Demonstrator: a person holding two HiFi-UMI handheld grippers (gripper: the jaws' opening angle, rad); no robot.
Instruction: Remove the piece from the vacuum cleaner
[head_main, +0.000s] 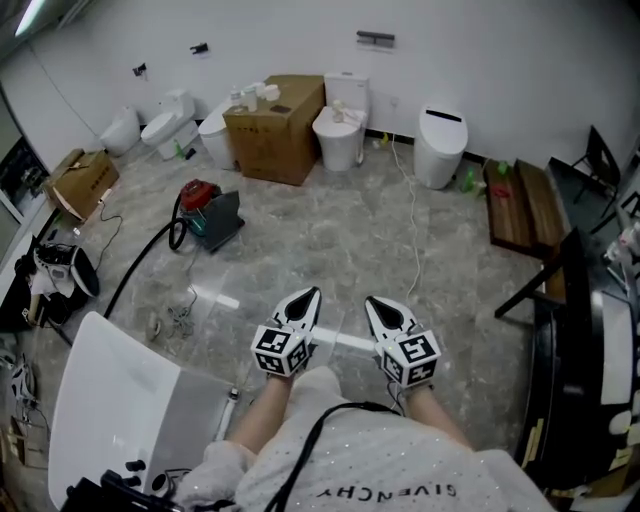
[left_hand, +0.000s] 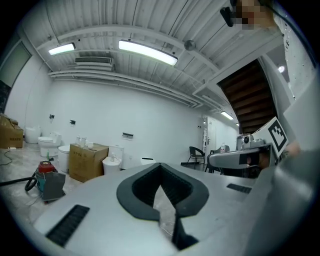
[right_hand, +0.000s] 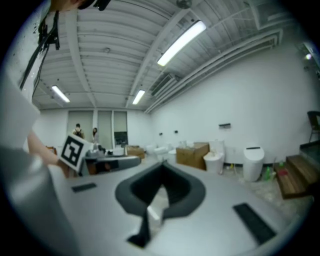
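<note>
The vacuum cleaner (head_main: 207, 211) stands on the marble floor well ahead and to the left, with a red top, a dark teal body and a black hose (head_main: 140, 262) curving off to the left. It also shows small at the far left of the left gripper view as the vacuum cleaner (left_hand: 48, 182). My left gripper (head_main: 308, 297) and right gripper (head_main: 374, 303) are held side by side in front of me, far from the vacuum. Both are shut with nothing between the jaws, as the left gripper (left_hand: 160, 167) and right gripper (right_hand: 162, 166) show close up.
A cardboard box (head_main: 277, 126) and several white toilets (head_main: 340, 132) line the far wall. A second box (head_main: 82, 178) lies at the left, a wooden bench (head_main: 522, 204) at the right. A white cable (head_main: 413, 228) runs across the floor. A white tub (head_main: 115, 400) sits near left, a dark table (head_main: 565, 380) near right.
</note>
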